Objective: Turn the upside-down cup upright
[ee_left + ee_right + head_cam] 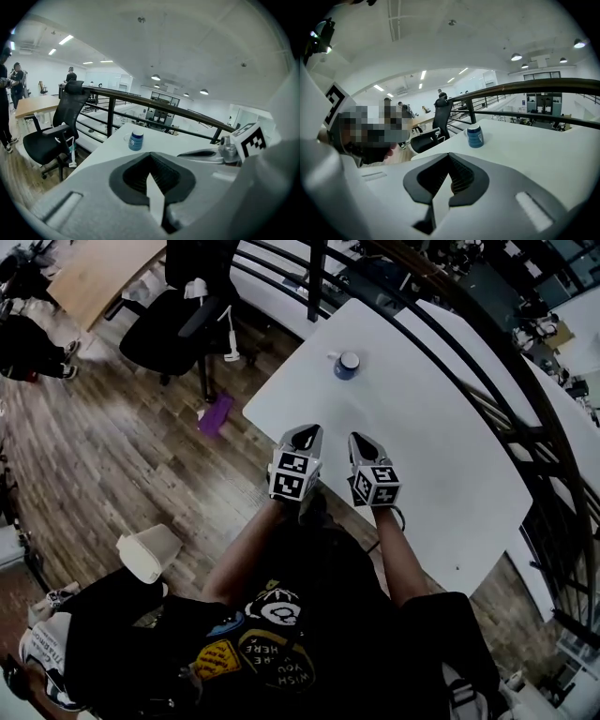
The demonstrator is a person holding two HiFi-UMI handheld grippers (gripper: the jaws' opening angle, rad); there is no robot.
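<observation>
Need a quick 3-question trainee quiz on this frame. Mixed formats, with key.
1. Fill in: the jaws of the left gripper and the right gripper are both ____.
2. Pick one: where is the blue cup?
A. On the white table, near its far edge, ahead of both grippers
B. Between the two grippers
C. On the floor beside the chair
3. True or false: the left gripper is touching the cup.

Key
1. shut, with nothing between them
2. A
3. False. The cup stands apart from both grippers.
</observation>
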